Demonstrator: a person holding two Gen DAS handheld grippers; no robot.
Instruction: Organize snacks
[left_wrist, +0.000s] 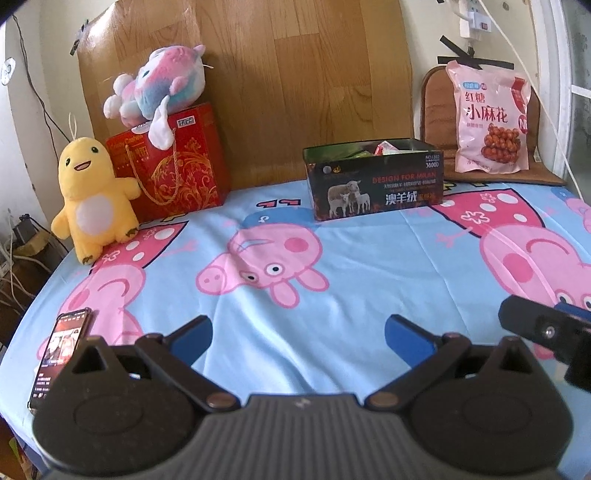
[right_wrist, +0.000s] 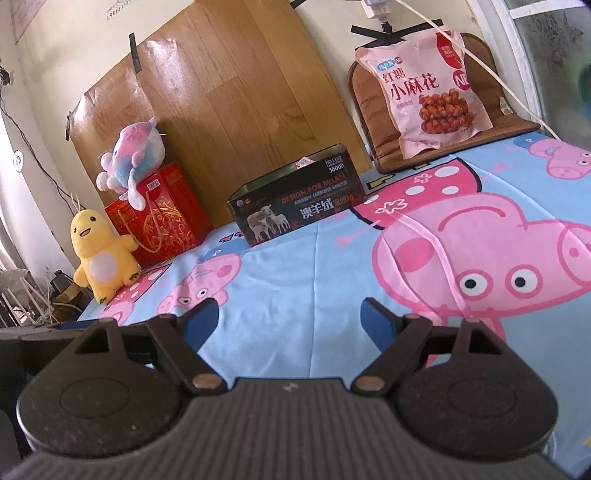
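Observation:
A black open-topped box (left_wrist: 373, 181) (right_wrist: 295, 199) printed with sheep stands at the back of the blue cartoon-pig tablecloth, and snack packets show inside it. A large pink snack bag (left_wrist: 489, 118) (right_wrist: 428, 92) leans upright on a brown cushion at the back right. My left gripper (left_wrist: 299, 332) hovers open over the cloth near the front edge, nothing between its blue pads. My right gripper (right_wrist: 290, 317) is also open and empty, low over the cloth; part of it (left_wrist: 546, 332) shows at the right edge of the left wrist view.
A yellow plush (left_wrist: 94, 199) (right_wrist: 101, 251) stands at the back left beside a red gift bag (left_wrist: 173, 162) (right_wrist: 162, 214) with a pink-blue plush (left_wrist: 159, 85) (right_wrist: 131, 158) on top. A phone (left_wrist: 61, 354) lies at the front left. A wooden board (left_wrist: 258, 81) leans against the wall.

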